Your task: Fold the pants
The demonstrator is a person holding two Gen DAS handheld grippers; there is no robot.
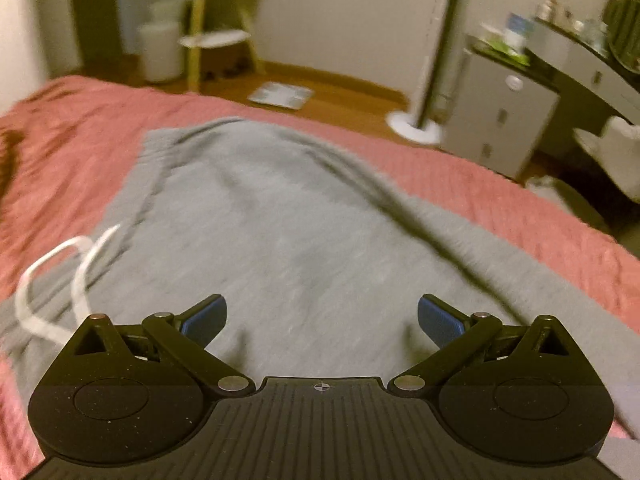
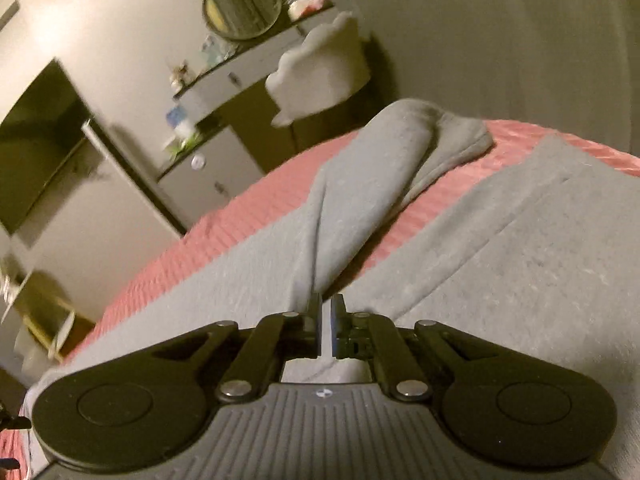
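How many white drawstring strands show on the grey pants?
2: an outer strand and an inner strand, side by side on the pants; ends may be hidden.

Showing, on the left gripper point(image 1: 322, 318), a matte black body with a ribbed grey centre plate bearing a small crosshair mark, two round black side housings with raised discs, and black linkage arms pinned by silver rivets. Ending in fingers point(image 1: 206, 317) faced with textured blue pads. Repeating on the right gripper point(image 2: 327, 320): same black housings, ribbed plate, crosshair mark, silver rivets, and blue-edged fingers point(image 2: 339, 326) on black carriers.
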